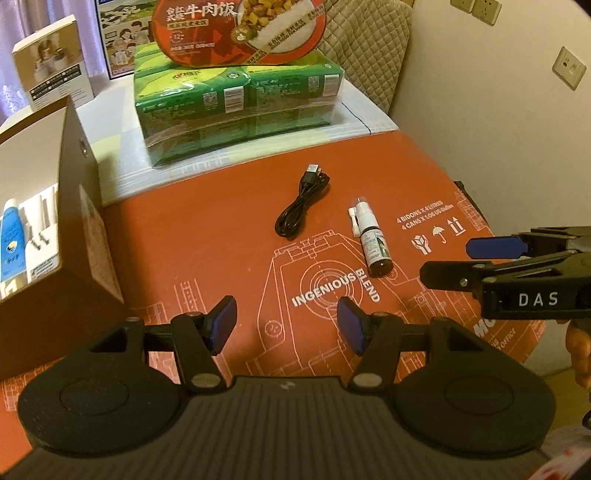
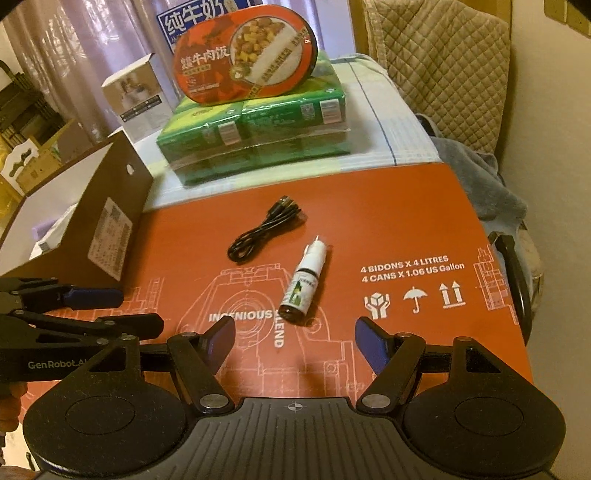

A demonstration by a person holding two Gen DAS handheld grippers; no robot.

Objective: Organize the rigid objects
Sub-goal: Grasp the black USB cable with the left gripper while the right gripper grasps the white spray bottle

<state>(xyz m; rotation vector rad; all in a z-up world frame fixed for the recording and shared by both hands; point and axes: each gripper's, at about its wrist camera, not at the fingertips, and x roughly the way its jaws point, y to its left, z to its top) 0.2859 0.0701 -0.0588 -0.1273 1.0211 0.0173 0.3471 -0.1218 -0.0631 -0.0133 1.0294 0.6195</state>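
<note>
A small spray bottle (image 1: 373, 246) (image 2: 303, 280) with a white nozzle lies on its side on the orange cardboard sheet (image 1: 207, 236) (image 2: 406, 210). A coiled black USB cable (image 1: 302, 204) (image 2: 266, 229) lies just behind it. My left gripper (image 1: 287, 325) hovers open over the near part of the sheet, nothing between its blue pads. My right gripper (image 2: 295, 343) is open too, just short of the bottle's base, and shows from the side (image 1: 480, 258) in the left wrist view. The left gripper (image 2: 114, 306) enters the right wrist view at the left edge.
An open brown cardboard box (image 1: 70, 236) (image 2: 92, 206) at the left holds a blue tube (image 1: 11, 243) and white items. Behind stand a green shrink-wrapped pack (image 1: 240, 107) (image 2: 258, 136) topped by a red meal box (image 1: 243, 29) (image 2: 247, 70), and a small white carton (image 1: 51, 62) (image 2: 136, 99).
</note>
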